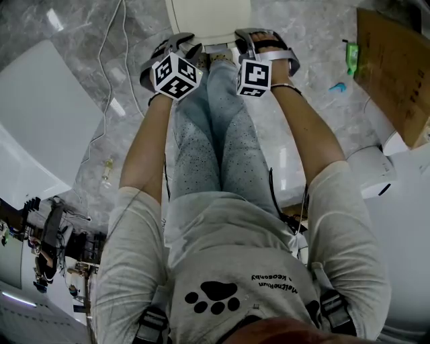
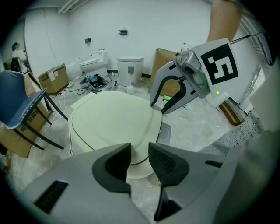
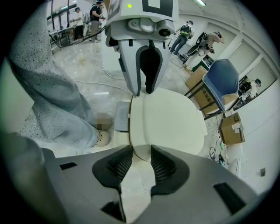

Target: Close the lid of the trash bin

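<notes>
The trash bin's cream lid (image 1: 208,17) lies at the top of the head view, just past my feet. My left gripper (image 1: 178,41) and right gripper (image 1: 259,37) point steeply down at its near edge, side by side. In the left gripper view the lid (image 2: 113,120) lies flat and its near rim shows in the gap of my left gripper (image 2: 140,159). The right gripper (image 2: 168,98) hangs over the lid's right edge. In the right gripper view the lid (image 3: 168,120) fills the middle, its rim in the gap of my right gripper (image 3: 141,162). Both stand open.
A grey pedal (image 3: 121,116) sticks out of the bin beside my shoe (image 3: 101,136). A blue chair (image 2: 19,103) and cardboard boxes (image 2: 52,78) stand to one side. Cables (image 1: 101,74) trail over the marble floor, and a large cardboard sheet (image 1: 393,74) lies at the right.
</notes>
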`<state>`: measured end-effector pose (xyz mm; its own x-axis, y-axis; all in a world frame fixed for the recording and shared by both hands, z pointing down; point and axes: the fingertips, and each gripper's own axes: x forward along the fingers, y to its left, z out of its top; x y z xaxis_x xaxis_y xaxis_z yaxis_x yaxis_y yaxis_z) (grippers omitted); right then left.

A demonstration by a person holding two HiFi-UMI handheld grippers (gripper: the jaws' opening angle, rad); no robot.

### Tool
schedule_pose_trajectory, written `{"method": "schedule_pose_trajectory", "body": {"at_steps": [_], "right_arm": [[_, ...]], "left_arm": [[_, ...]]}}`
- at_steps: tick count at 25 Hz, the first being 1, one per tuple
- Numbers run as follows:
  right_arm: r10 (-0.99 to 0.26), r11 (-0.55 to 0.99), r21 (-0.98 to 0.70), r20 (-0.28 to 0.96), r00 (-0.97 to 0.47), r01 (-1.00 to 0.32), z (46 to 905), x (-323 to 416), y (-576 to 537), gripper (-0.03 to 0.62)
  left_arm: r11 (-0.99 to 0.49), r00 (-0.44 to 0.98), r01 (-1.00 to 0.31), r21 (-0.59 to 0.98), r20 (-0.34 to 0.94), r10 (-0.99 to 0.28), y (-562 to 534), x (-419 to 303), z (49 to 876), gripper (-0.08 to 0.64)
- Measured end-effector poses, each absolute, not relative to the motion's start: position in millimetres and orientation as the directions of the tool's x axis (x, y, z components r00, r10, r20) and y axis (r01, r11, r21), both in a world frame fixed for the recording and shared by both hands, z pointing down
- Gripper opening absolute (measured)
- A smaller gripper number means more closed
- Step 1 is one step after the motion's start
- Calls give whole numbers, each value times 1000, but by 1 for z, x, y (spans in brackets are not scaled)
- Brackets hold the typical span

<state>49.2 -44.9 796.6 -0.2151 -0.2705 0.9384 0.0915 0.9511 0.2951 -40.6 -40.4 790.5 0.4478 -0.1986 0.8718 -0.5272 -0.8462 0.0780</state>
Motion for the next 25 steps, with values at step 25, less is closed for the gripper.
{"method": "schedule_pose_trajectory", "body": {"at_steps": [25], "right_arm": [[-221, 973, 196, 942, -251, -121, 795, 40, -49, 60]], "left_arm": [[-809, 385, -577, 114, 911, -146, -48, -45, 802, 78]]}}
